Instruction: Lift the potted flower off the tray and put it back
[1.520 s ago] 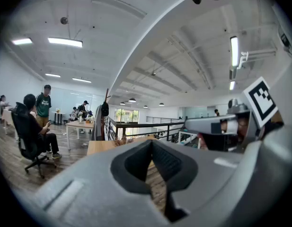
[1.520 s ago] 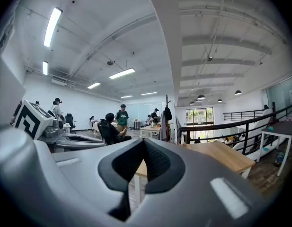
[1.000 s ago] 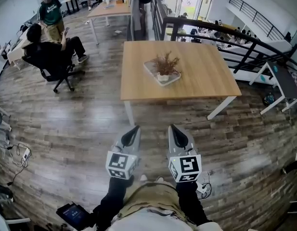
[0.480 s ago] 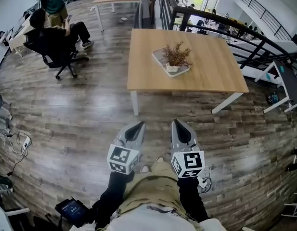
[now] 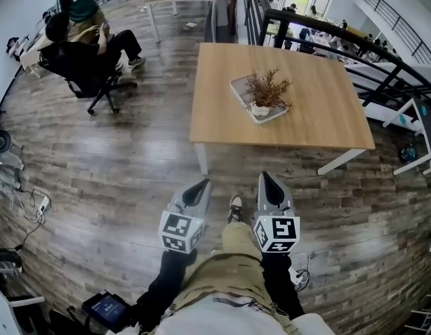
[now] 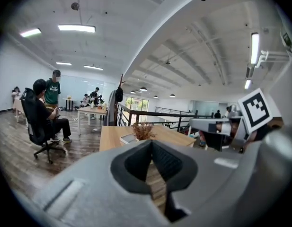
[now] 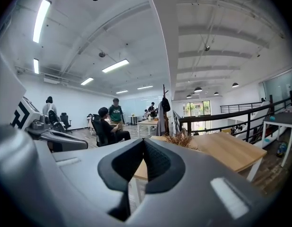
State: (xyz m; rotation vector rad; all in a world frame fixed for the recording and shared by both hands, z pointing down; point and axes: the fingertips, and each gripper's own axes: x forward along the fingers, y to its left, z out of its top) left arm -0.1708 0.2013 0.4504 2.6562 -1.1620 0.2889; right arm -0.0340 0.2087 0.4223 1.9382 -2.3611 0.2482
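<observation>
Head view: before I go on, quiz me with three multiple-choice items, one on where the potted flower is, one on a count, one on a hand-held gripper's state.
1. Where is the potted flower?
A) on the floor
B) on the tray on the wooden table
C) between a hand-held gripper's jaws

2. How many hand-held grippers show in the head view?
A) one
B) two
C) three

3. The right hand-held gripper is:
A) shut and empty
B) wide open
C) shut on the potted flower

Answers:
1. B, it stands on the tray near the table's middle.
2. B, the left hand-held gripper and the right one show low in the view.
3. A, its jaws meet with nothing between them.
</observation>
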